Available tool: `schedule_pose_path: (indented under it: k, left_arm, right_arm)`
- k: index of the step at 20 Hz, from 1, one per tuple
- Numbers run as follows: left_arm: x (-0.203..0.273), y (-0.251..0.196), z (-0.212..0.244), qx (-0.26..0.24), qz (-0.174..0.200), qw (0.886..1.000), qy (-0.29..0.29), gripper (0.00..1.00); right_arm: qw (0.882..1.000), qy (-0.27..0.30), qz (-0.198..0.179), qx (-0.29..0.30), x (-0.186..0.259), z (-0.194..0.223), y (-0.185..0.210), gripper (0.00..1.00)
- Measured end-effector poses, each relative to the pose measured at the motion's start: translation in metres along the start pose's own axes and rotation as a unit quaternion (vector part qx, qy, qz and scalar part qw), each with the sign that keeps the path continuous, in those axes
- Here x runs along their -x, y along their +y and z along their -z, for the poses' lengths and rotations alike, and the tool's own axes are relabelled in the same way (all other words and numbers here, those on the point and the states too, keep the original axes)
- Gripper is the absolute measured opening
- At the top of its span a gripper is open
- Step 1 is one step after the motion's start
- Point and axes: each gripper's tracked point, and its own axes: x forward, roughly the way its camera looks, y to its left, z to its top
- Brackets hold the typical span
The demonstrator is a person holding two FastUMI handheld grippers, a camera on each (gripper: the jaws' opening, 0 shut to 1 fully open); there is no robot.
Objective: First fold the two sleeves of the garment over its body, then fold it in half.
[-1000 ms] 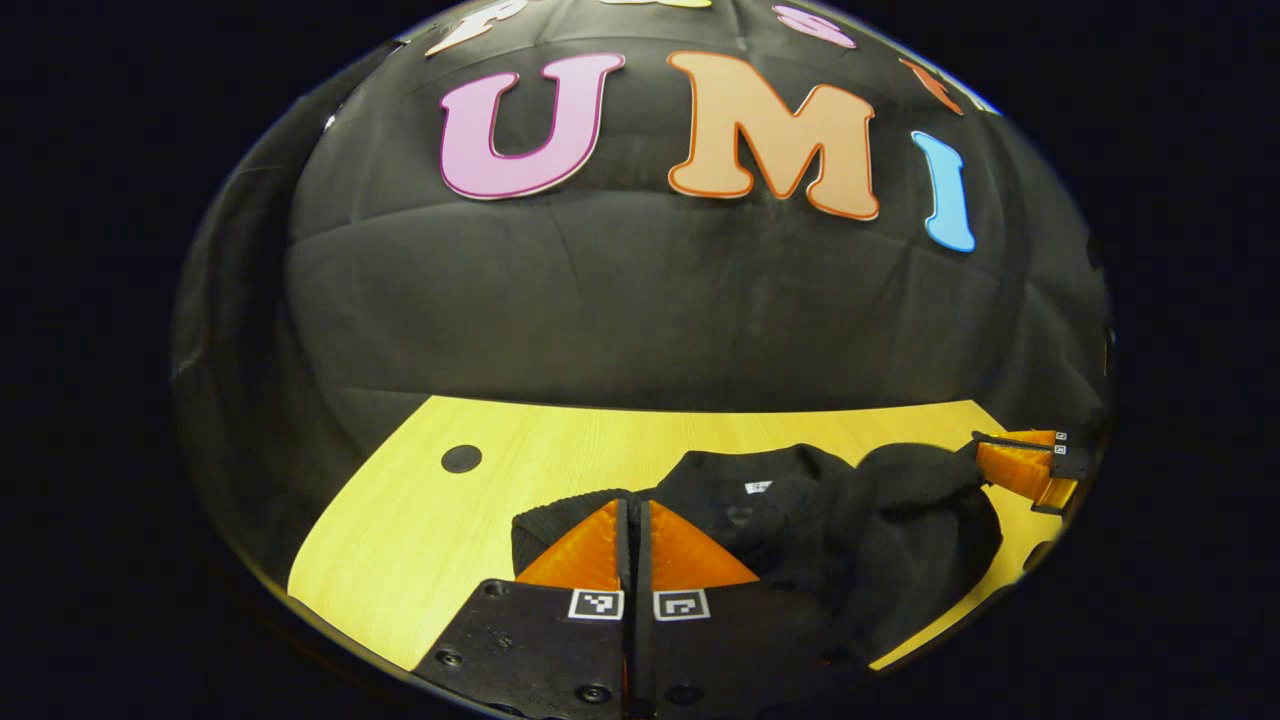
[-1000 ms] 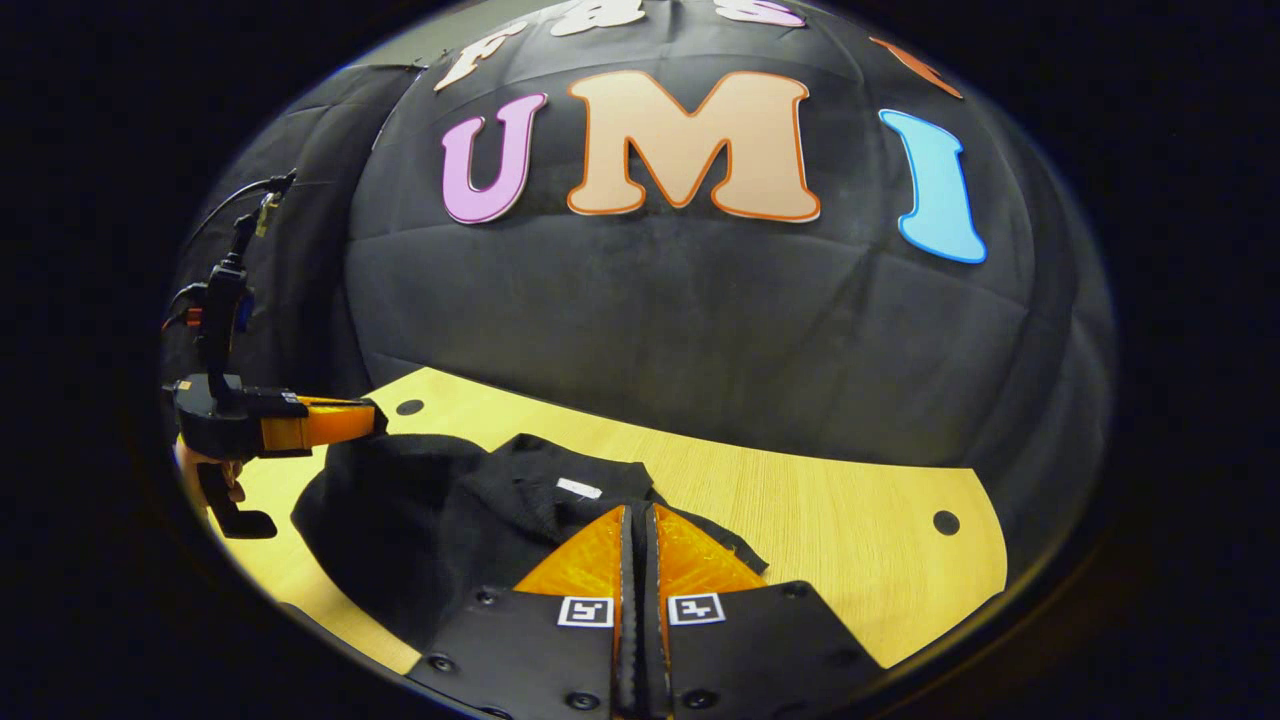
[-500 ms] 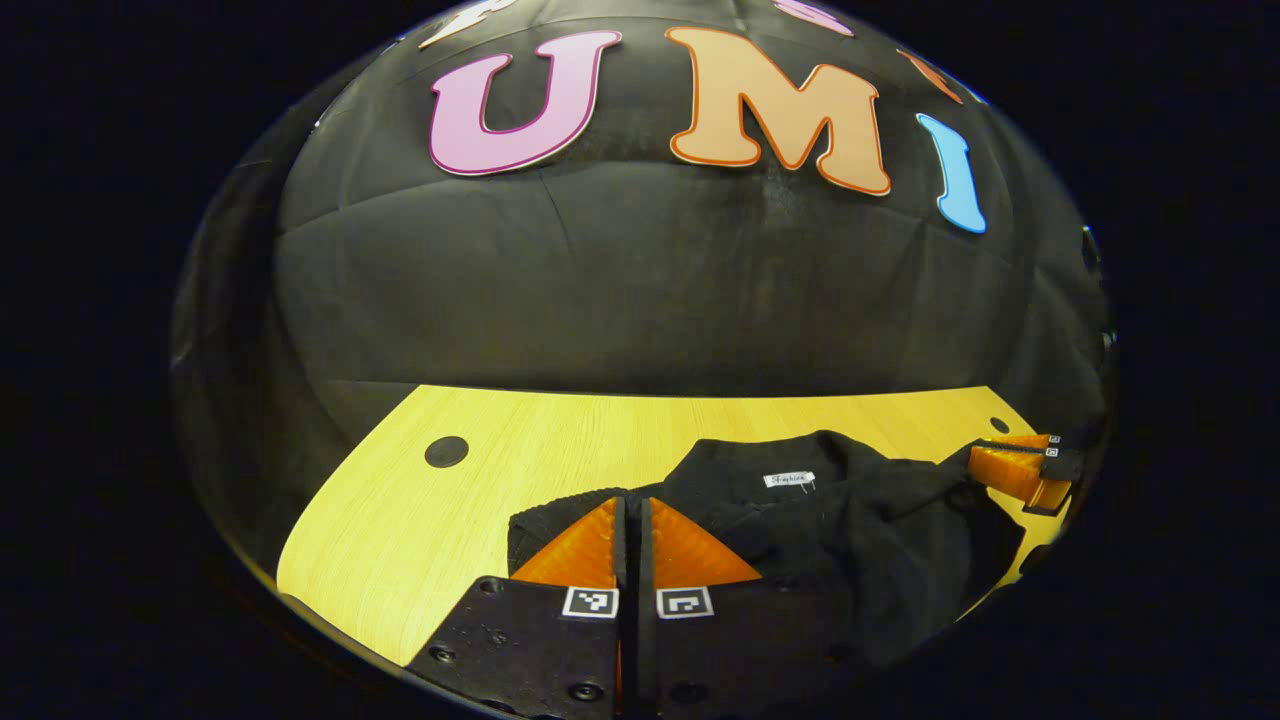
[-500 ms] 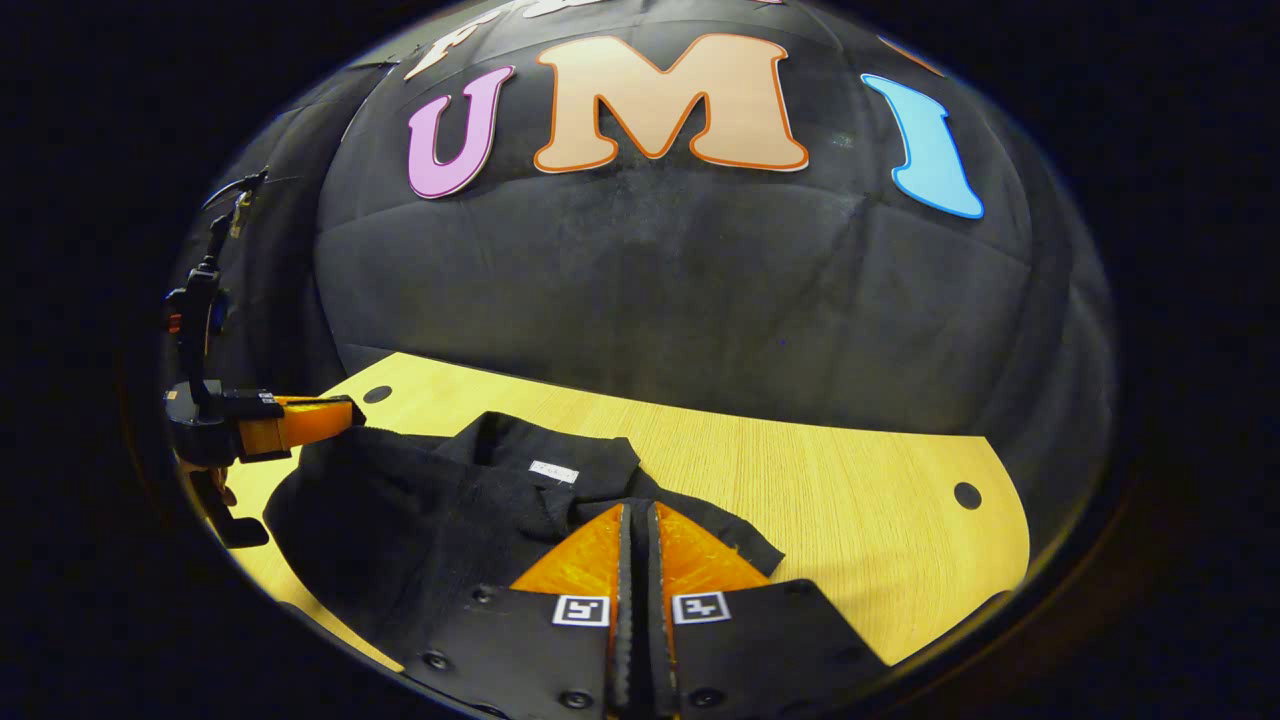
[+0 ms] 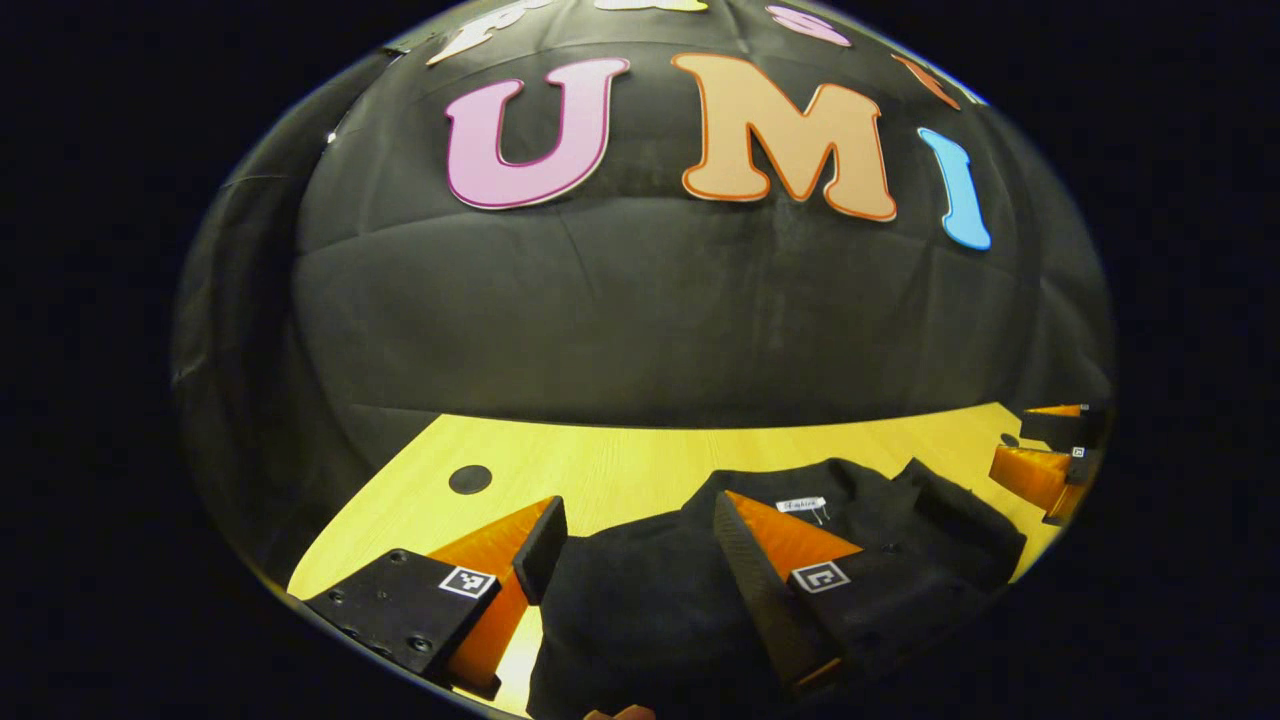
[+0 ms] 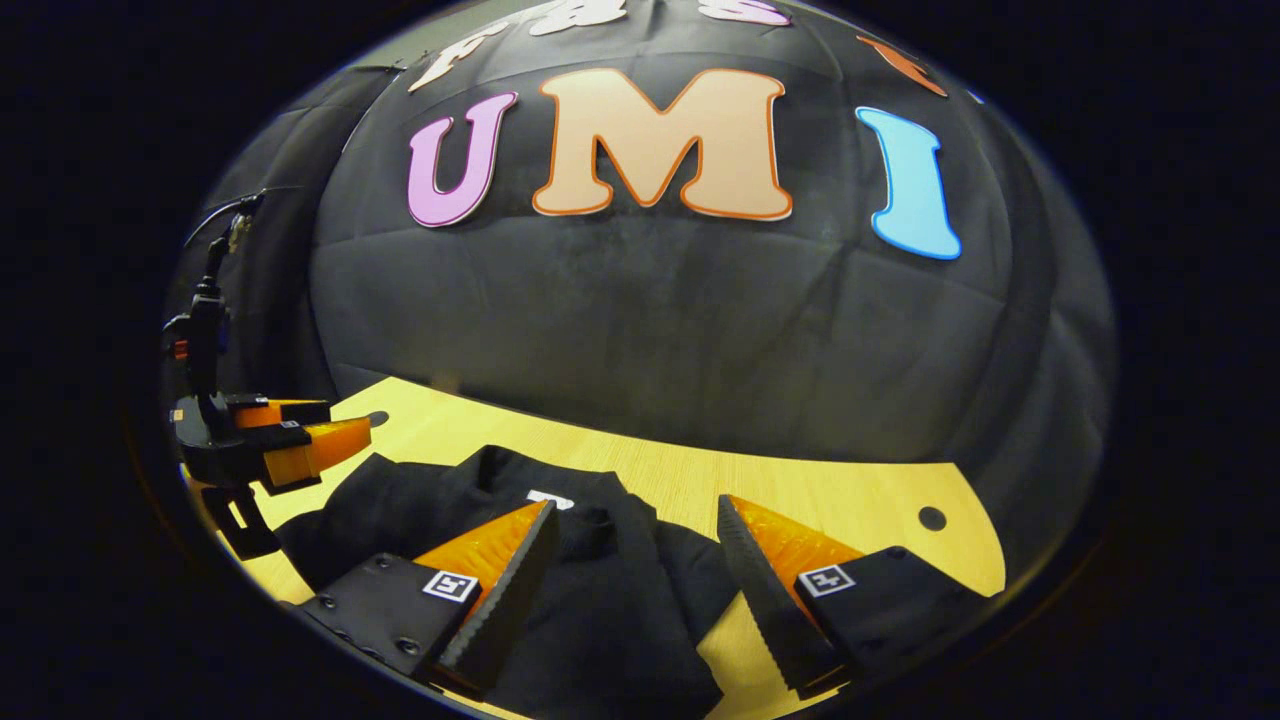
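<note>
Both grippers have just let go. Half a second ago the left gripper (image 5: 630,545) and the right gripper (image 6: 635,545) were each clenched with fingers pressed together over the black garment (image 5: 640,600); now each stands with its fingers spread wide and nothing between them but loose cloth lying below. In the right gripper view the left gripper (image 6: 330,435) shows near the counter's left edge, fingers parted, just beside the garment's edge rather than gripping it. In the left gripper view the right gripper (image 5: 1050,450) shows at the counter's right edge, likewise spread.

The garment lies on the wooden counter (image 5: 600,470), toward its near edge and well short of the far edge, gathered into a compact dark shape. Its collar, with a small white label (image 5: 800,505), faces the far edge and sits uncovered at the top of the bundle. A second layer of cloth appears to rest over the body, though black on black makes the fold lines hard to trace.

The release suggests that a fold has just been laid down, probably the sleeves set over the body. If so, the fold in half remains, and it would call for a fresh grasp at the hem or the shoulders. Whether both sleeves lie flat cannot be told from these views.
</note>
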Motion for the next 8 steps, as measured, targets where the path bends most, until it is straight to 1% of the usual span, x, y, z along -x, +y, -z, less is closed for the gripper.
schedule_pose_path:
  k: [4, 6, 8]
  left_arm:
    - [0.033, -0.008, -0.034, 0.001, 0.003, 1.0, -0.031, 0.92]
    - [0.05, -0.012, -0.059, 0.002, 0.006, 0.998, -0.061, 0.92]
    - [0.072, -0.016, -0.082, 0.004, 0.006, 0.996, -0.091, 0.91]
  right_arm:
    - [0.999, -0.025, -0.007, -0.029, 0.031, -0.018, 0.011, 1.0]
    - [0.999, -0.047, -0.007, -0.025, 0.055, -0.03, 0.011, 1.0]
    - [0.997, -0.07, 0.001, -0.022, 0.08, -0.04, 0.008, 1.0]
